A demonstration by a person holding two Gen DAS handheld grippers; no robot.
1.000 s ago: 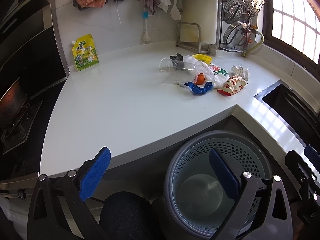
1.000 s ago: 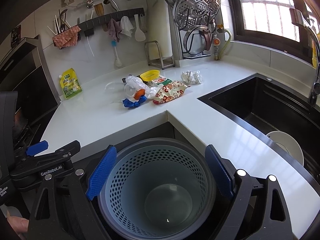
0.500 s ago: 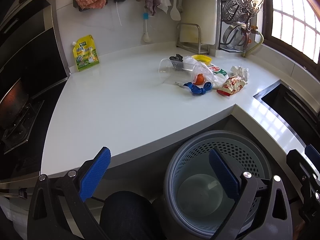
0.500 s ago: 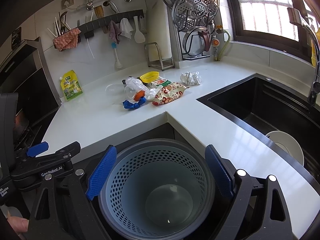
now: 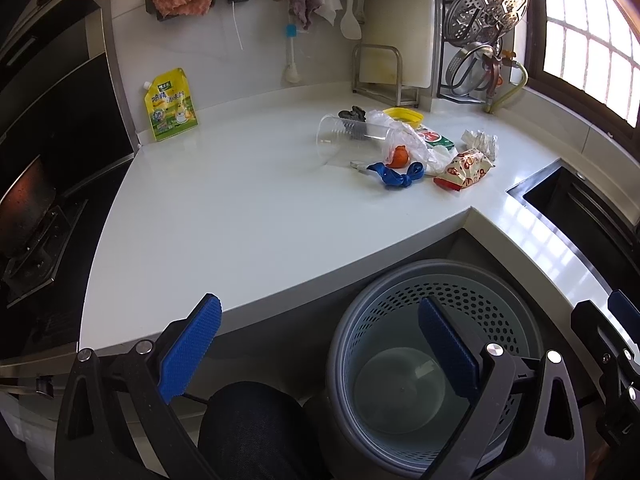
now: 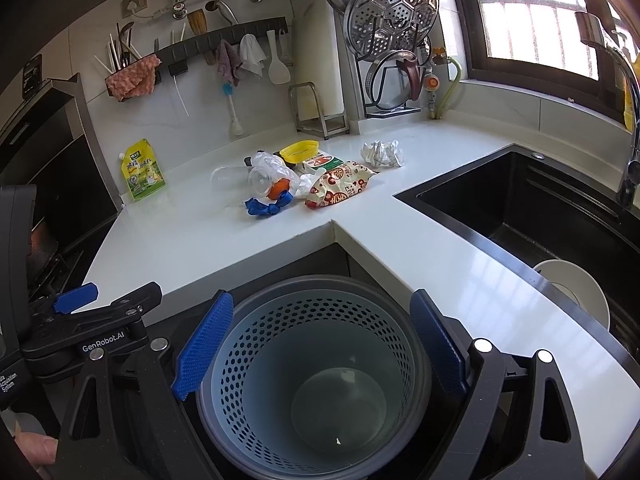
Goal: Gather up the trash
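A heap of trash lies on the white counter (image 5: 248,216): a clear plastic cup (image 5: 348,136) on its side, a blue knotted scrap (image 5: 396,176), an orange piece (image 5: 399,157), a red-patterned snack bag (image 5: 464,168), crumpled paper (image 5: 480,142), a yellow lid (image 5: 402,114). The snack bag (image 6: 340,188) and paper (image 6: 382,153) also show in the right wrist view. A grey perforated bin (image 6: 316,380) stands on the floor below the counter corner, empty. My left gripper (image 5: 320,352) and right gripper (image 6: 320,344) are both open and empty, held low over the bin.
A yellow pouch (image 5: 170,104) leans on the back wall. A black sink (image 6: 532,216) holds a white plate (image 6: 576,292) at the right. A stove (image 5: 28,220) is at the left. A rack with steamer and lids (image 6: 394,40) stands at the back.
Both grippers have drifted very slightly; the view has barely shifted. The trash and the bin have not moved.
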